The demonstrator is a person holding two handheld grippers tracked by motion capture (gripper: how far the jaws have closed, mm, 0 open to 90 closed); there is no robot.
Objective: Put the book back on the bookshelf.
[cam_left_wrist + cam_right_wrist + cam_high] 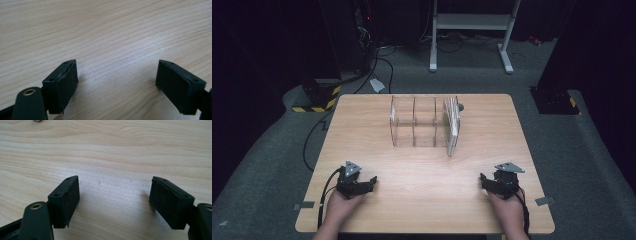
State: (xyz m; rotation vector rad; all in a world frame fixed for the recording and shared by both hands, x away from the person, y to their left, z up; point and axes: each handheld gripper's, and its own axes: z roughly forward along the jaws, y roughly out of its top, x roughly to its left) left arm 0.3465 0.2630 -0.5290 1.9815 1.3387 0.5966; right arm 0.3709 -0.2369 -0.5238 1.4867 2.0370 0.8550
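Both hands rest at the near edge of the pale wooden table [422, 165]; left gripper [373, 180] and right gripper [482, 178] gape empty. Clear acrylic slotted rack [414, 121], holding flat discs [452, 125], stands at the table's far middle. Judged: nothing begun; next, reach forward.

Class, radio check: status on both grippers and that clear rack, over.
Left gripper open, empty, near table edge. Right gripper open, empty. Clear plastic divider rack upright mid-table, flat pale discs in right slot. Path clear.
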